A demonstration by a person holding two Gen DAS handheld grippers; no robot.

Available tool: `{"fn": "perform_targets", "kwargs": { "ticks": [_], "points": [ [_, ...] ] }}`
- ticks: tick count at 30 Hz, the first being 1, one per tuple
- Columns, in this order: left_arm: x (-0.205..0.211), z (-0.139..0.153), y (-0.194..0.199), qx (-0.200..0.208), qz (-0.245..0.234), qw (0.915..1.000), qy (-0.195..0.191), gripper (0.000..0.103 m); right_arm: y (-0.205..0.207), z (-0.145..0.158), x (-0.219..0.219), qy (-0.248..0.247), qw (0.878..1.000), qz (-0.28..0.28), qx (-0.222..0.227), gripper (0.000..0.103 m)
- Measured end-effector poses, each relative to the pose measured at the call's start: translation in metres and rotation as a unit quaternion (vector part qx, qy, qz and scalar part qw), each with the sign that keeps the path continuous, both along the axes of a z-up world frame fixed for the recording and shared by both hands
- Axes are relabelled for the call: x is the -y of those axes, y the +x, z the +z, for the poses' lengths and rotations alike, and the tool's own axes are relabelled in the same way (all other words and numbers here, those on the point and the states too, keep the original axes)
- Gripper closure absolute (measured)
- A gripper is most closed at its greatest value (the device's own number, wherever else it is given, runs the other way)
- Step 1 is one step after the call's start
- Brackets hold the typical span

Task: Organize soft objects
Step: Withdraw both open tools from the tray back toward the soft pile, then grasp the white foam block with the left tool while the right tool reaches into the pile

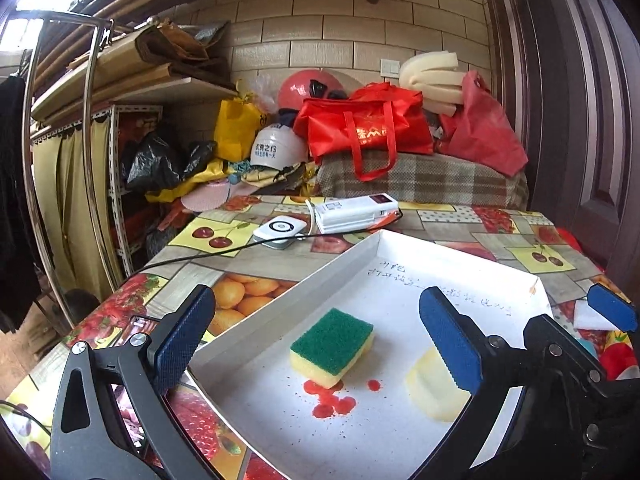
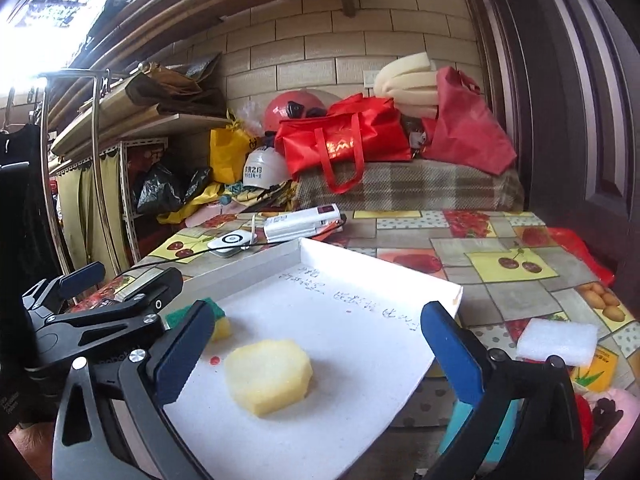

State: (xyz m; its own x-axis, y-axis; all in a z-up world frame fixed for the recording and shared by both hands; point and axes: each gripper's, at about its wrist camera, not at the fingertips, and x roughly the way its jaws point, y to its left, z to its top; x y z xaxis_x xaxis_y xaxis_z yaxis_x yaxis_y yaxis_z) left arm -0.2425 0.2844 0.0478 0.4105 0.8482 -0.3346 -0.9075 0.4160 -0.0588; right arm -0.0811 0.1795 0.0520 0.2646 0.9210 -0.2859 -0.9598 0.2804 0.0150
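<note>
Fruit-print tablecloth (image 2: pixel 516 276), white tray (image 1: pixel 256 328), brick wall (image 1: pixel 320 28)

Cream brick wall (image 1: pixel 320 32); dark wooden door (image 1: pixel 580 120) right; cluttered metal shelf (image 1: pixel 116 152) left; bright skylight (image 2: pixel 36 20).

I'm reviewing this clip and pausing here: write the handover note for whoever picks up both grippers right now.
Left gripper: open, empty, above the white tray, facing the green-and-yellow sponge.
Right gripper: open, empty, facing the pale yellow sponge.
Both sponges lie apart inside the tray, near some red stains.
A white foam pad sits outside the tray on the fruit-print tablecloth, to the right; a pink plush item shows at the table's right edge.
Done: two soft items in the tray.
Left, probably: bring in the foam pad, perhaps the plush.
</note>
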Motion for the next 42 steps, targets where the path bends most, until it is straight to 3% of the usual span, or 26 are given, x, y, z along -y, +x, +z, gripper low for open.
{"fn": "perform_targets", "kwargs": {
  "ticks": [11,16,20,26,30,34,39,42],
  "points": [
    [0.013,0.002,-0.004,0.005,0.005,0.9997,0.023,0.000,-0.009,0.001,0.015,0.015,1.000,0.001,0.021,0.000],
    [0.020,0.002,-0.009,0.014,-0.003,0.9998,0.015,0.000,-0.011,0.001,0.032,0.020,1.000,0.013,0.016,0.000],
    [0.032,0.002,-0.013,0.034,-0.023,0.9991,0.008,0.000,-0.006,0.002,0.051,0.029,0.999,0.018,0.005,0.000],
    [0.055,0.008,-0.016,0.075,-0.089,0.9932,0.011,0.000,0.007,0.014,0.113,0.105,0.994,-0.007,0.023,0.000],
    [0.067,0.011,-0.014,0.102,-0.147,0.9839,0.002,0.000,0.030,0.020,0.154,0.135,0.984,-0.110,0.034,0.000],
    [0.072,0.010,0.002,0.092,-0.207,0.9732,-0.038,0.000,0.075,0.017,0.173,0.094,0.985,-0.141,-0.016,0.000],
    [0.094,0.010,0.029,0.065,-0.323,0.9413,-0.076,0.000,0.121,0.007,0.195,0.050,0.988,-0.116,-0.091,0.000],
    [0.124,0.012,0.051,0.019,-0.385,0.9203,-0.067,0.000,0.126,0.005,0.205,0.032,0.990,-0.115,-0.078,0.000]
  ]
}}
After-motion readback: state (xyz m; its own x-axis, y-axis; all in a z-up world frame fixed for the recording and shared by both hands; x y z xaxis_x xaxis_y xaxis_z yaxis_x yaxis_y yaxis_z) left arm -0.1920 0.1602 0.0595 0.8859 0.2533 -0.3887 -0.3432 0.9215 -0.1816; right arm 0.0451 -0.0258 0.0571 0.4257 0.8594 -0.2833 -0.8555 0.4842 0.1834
